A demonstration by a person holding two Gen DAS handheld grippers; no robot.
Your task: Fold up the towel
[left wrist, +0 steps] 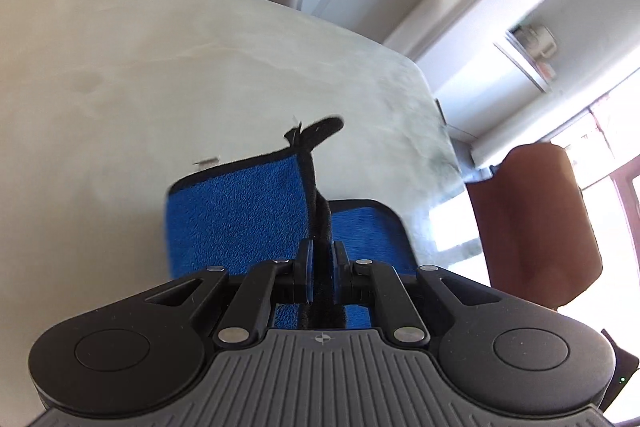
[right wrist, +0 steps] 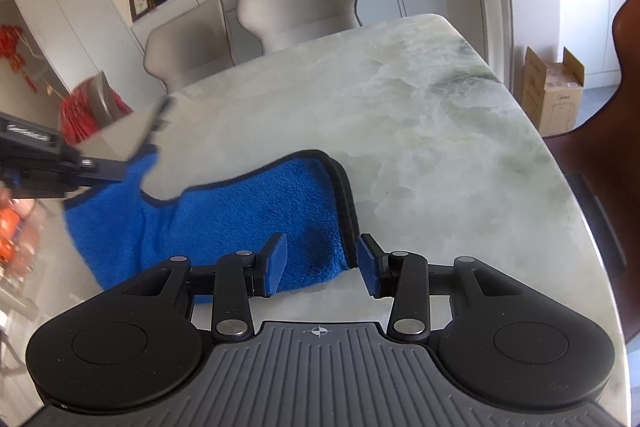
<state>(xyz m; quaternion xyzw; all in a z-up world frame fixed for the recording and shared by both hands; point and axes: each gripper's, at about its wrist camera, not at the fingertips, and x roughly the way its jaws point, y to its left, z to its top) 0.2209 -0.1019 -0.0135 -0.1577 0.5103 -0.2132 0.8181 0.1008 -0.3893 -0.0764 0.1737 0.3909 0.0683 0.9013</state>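
A blue towel (right wrist: pixel 248 215) with black edging lies partly folded on the marble table (right wrist: pixel 420 131). My left gripper (left wrist: pixel 322 259) is shut on the towel's black-edged border (left wrist: pixel 316 195) and lifts that part off the table; it shows blurred at the left of the right wrist view (right wrist: pixel 132 151). My right gripper (right wrist: pixel 322 261) is open, its blue pads on either side of the towel's near right folded edge, just above the table. The towel also fills the centre of the left wrist view (left wrist: pixel 240 211).
Two beige chairs (right wrist: pixel 296 3) stand at the table's far side. A brown chair (right wrist: pixel 624 75) stands at the right end. A cardboard box (right wrist: pixel 554 91) sits on the floor beyond the table's right edge. A sideboard with books and a vase lines the back wall.
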